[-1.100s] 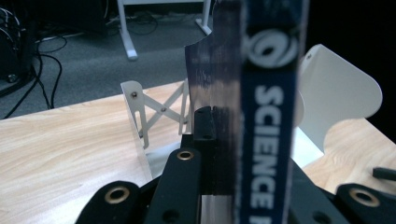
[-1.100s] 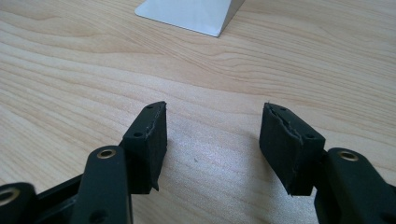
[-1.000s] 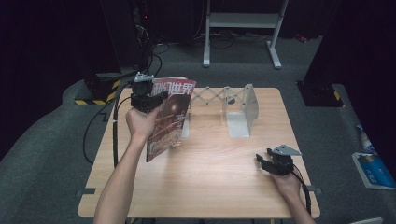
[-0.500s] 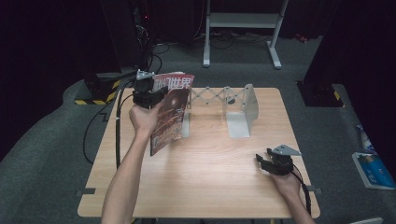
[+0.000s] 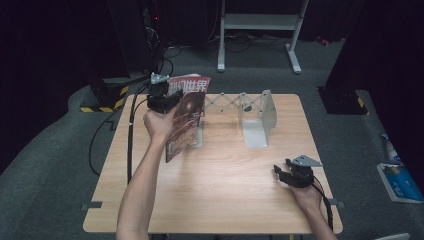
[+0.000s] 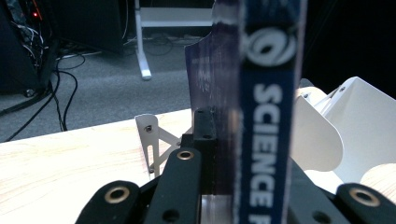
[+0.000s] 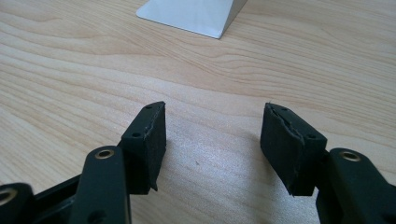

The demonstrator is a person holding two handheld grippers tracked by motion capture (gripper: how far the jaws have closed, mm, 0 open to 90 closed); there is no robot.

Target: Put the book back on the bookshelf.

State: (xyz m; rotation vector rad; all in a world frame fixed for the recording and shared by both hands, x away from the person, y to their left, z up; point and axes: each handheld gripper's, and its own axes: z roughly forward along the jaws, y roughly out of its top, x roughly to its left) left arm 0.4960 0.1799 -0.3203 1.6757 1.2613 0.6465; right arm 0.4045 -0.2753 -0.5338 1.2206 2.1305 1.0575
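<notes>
High view first: the left gripper (image 5: 161,96) stands over the far left part of the table (image 5: 220,200), clamped on a magazine (image 5: 184,117) that it holds upright, spine toward the hand, long side running from top to bottom. Just to the right of the magazine stands a white folding rack (image 5: 255,117), its near end plate touching or nearly touching the lower edge of the pages; I cannot tell which. Left gripper view looks along the magazine's spine (image 6: 266,140), pinched between the pads, with the rack's white plates (image 6: 355,126) just beyond and to the right. So the slot lies to the right of the held edge, and I judge the next move a short slide that way and down.

Right gripper (image 5: 295,175) rests near the front right edge, jaws apart over bare wood (image 7: 215,158), well clear of the rack, with open table between.
</notes>
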